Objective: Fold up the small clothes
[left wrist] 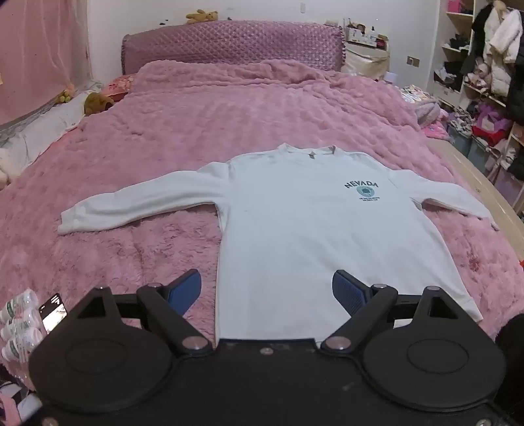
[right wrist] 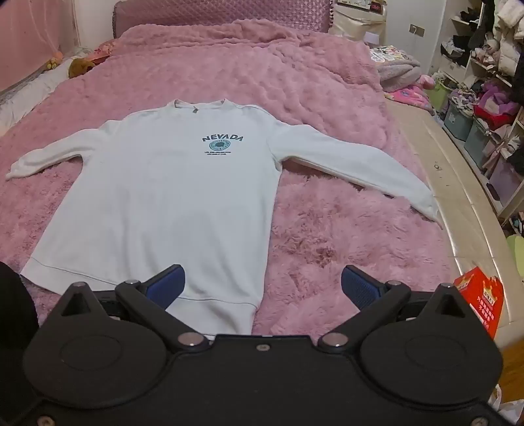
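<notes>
A white sweatshirt (left wrist: 294,236) printed "NEVADA" lies flat, front up and sleeves spread, on a pink fluffy blanket (left wrist: 163,137) covering a bed. The left gripper (left wrist: 266,291) and right gripper (right wrist: 260,285) hover over its hem, jaws spread wide and holding nothing. Storage bins (right wrist: 465,121) beside the bed brim with clothes. Only the right view shows a red box (right wrist: 481,295) at the bed's edge; only the left shows a phone (left wrist: 52,311) beside plastic bottles (left wrist: 19,324), and a teddy bear (left wrist: 201,15) atop the headboard (left wrist: 229,42).
</notes>
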A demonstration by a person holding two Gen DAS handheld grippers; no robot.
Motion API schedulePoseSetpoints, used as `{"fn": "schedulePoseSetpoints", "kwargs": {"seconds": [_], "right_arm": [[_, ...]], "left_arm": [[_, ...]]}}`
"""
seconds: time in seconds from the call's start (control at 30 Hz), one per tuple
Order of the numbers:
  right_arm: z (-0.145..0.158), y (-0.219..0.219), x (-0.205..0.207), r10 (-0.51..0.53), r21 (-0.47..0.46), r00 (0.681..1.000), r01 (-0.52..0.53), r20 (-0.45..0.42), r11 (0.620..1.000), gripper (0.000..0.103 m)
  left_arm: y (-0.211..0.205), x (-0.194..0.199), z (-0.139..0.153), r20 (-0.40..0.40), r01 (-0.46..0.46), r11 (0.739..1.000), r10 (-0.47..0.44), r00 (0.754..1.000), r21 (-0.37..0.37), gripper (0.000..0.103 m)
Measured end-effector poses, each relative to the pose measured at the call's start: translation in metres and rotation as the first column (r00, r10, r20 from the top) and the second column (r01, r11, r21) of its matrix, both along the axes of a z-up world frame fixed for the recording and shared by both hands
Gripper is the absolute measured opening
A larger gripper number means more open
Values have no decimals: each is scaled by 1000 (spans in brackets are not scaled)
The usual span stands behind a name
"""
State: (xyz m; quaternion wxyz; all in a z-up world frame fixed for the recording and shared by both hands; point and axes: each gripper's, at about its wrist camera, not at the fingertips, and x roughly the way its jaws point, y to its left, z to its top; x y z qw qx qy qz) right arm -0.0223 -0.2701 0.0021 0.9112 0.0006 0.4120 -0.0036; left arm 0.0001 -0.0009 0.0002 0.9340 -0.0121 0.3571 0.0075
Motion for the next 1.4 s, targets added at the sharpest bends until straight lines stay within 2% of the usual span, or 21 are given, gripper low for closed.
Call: {"fn": "schedulePoseSetpoints", "kwargs": {"seconds": [0.13, 0.23, 0.3, 0.4, 0.53, 0.83, 0.93, 1.17, 1.27, 1.4], "right_arm": [[0, 0, 1, 7, 38, 1000, -6, -29, 999, 101], [-2, 3, 2, 6, 13, 1000, -6, -24, 1000, 101], [-1, 3, 2, 12, 53, 999, -9, -41, 999, 101], [1, 3, 2, 8, 109, 999, -3, -43, 994, 101], [3, 9, 3, 19, 60, 999, -17, -27, 998, 101], [1, 16, 1, 40, -26, 999, -41, -24, 999, 101], [0, 16, -1, 42, -21, 999, -42, -2, 999, 101], [-1, 16, -2, 45, -22, 999, -45, -4, 999, 101], [-1, 18, 1, 45, -61, 999, -46, -18, 997, 101], [0, 17, 0, 38, -63, 999, -37, 20, 997, 101]], "left_arm": [[1, -6, 0, 15, -13, 1000, 13, 1000, -1, 89], [2, -8, 2, 21, -7, 1000, 7, 1000, 17, 89], [1, -8, 1, 39, -22, 1000, 21, 999, 21, 89], [2, -8, 0, 20, -19, 1000, 19, 1000, 4, 89], [-2, -10, -1, 41, -18, 1000, 17, 999, 23, 89], [-5, -11, -4, 31, -6, 1000, 5, 999, 20, 89], [-2, -9, -1, 74, -7, 1000, 6, 997, 13, 89], [-3, -8, -1, 49, -6, 1000, 4, 999, 22, 89], [0, -8, -2, 59, -20, 1000, 20, 998, -5, 89], [9, -12, -4, 106, 2, 994, 9, 994, -105, 89]]}}
